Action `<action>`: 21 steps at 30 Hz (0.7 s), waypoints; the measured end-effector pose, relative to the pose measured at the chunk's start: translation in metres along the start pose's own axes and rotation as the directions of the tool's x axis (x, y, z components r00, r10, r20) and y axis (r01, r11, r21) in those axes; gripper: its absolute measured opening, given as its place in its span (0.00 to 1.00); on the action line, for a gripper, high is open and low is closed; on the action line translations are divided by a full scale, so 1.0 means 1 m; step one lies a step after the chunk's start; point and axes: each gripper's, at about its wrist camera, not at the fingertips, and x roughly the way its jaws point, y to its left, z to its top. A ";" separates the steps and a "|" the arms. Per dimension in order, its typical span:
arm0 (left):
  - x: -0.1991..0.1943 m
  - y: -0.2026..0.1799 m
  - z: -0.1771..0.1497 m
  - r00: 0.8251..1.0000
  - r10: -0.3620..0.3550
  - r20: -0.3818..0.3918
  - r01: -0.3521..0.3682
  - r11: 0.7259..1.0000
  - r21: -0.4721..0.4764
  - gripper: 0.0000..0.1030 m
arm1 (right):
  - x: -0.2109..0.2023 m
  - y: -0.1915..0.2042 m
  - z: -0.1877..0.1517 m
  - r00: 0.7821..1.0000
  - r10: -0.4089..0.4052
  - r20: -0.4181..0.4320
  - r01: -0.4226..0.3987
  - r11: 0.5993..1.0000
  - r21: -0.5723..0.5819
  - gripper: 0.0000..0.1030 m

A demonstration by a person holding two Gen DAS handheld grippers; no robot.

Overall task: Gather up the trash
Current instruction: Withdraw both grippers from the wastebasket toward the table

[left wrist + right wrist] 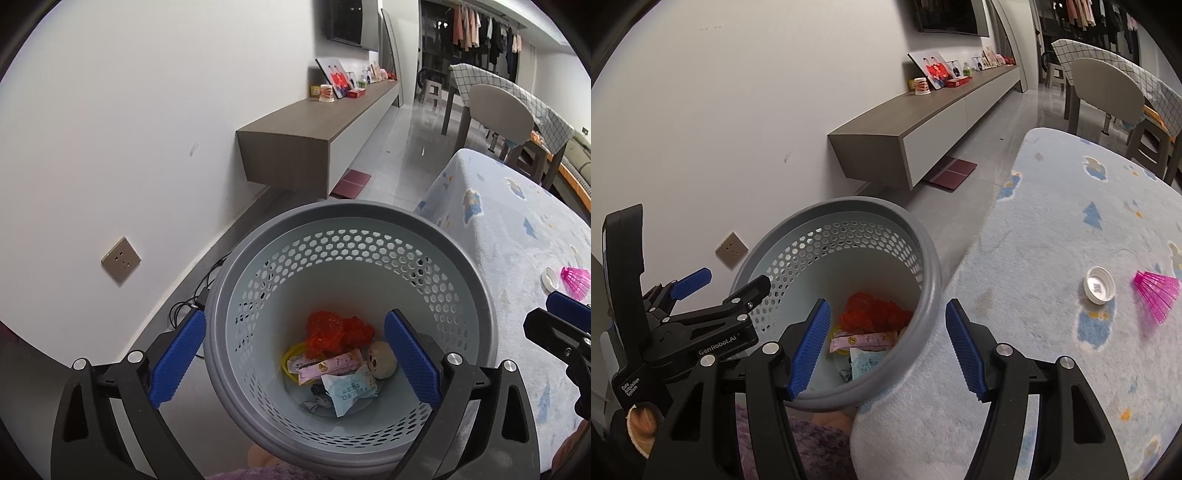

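Trash: most of it already lies at the bottom of the grey basket (369,218), namely a red crumpled wrapper (334,330), a pink sachet (325,367), a pale blue packet (349,391) and a small round beige piece (382,363).
Left tool: the left tool (293,360) hangs over the basket mouth with its blue pads spread wide and nothing between them, which fits a piece let go so that it falls inside.
Right tool: the right tool (886,347) is part-open and empty, straddling the basket's near rim, one pad over the inside and one over the worktop (1052,192).
Basket placing: it stands just beside the worktop's edge, so a short reach carries each piece over the rim.
Still to collect: a white bottle cap (1100,285) and a pink plastic shuttlecock skirt (1158,294) lie near each other on the worktop's fleecy cover, well apart from the basket.
Surroundings: a wall shelf (314,122) with photos, a wall socket (121,260) and cables on the floor lie beyond.
In the way: nothing lies between the right tool and the cap; the soft cover may make the flat cap awkward to pinch.
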 end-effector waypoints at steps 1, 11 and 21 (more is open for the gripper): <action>-0.002 -0.002 -0.001 1.000 -0.005 0.006 0.005 1.000 0.005 0.93 | -0.003 -0.004 -0.003 1.000 -0.004 0.003 0.004 1.000 0.008 0.61; -0.020 -0.036 -0.008 0.999 -0.048 0.025 0.046 0.997 0.069 0.93 | -0.044 -0.068 -0.028 0.994 -0.099 0.037 0.094 0.990 0.109 0.61; -0.029 -0.098 -0.007 0.989 -0.146 0.000 0.146 0.985 0.097 0.93 | -0.087 -0.172 -0.044 0.969 -0.240 0.049 0.224 0.949 0.219 0.61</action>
